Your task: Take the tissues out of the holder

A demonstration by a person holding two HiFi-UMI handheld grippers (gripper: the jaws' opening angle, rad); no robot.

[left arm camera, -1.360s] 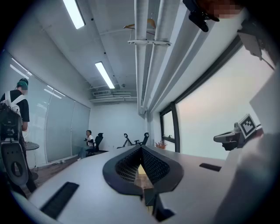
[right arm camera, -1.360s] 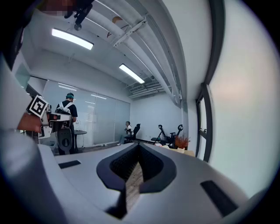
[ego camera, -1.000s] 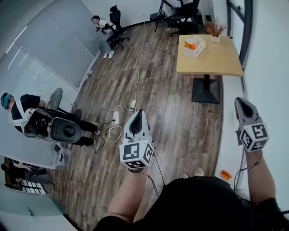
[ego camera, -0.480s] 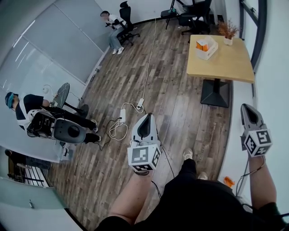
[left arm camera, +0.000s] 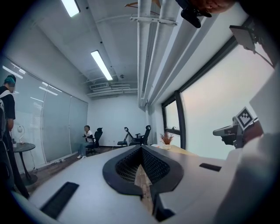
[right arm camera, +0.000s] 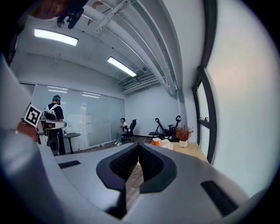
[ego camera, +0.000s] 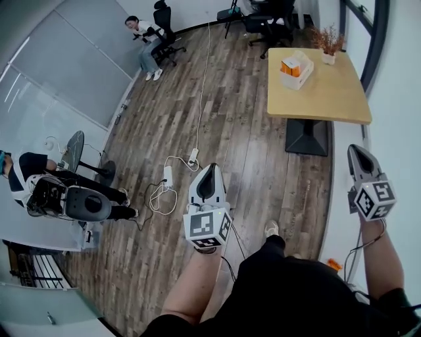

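The tissue holder (ego camera: 295, 69), a white box with an orange pack on top, stands on the far wooden table (ego camera: 322, 92). In the right gripper view the tissue holder (right arm camera: 161, 142) shows small, straight beyond the jaw tips. My left gripper (ego camera: 209, 169) is held out over the wood floor, well short of the table, jaws together and empty. My right gripper (ego camera: 356, 151) hangs beside the white wall at the right, also shut with nothing in it. The left gripper (left arm camera: 141, 151) and the right gripper (right arm camera: 139, 149) both point level toward the far end of the room.
A potted plant (ego camera: 327, 46) stands behind the holder on the table. Cables and a power strip (ego camera: 168, 176) lie on the floor ahead at the left. Office chairs (ego camera: 263, 20) and a seated person (ego camera: 141, 33) are at the back. Another person with equipment (ego camera: 39, 194) stands left.
The person carrying the grippers has stepped forward across the floor, one foot now showing ahead. Both grippers moved along with the body and stayed shut.
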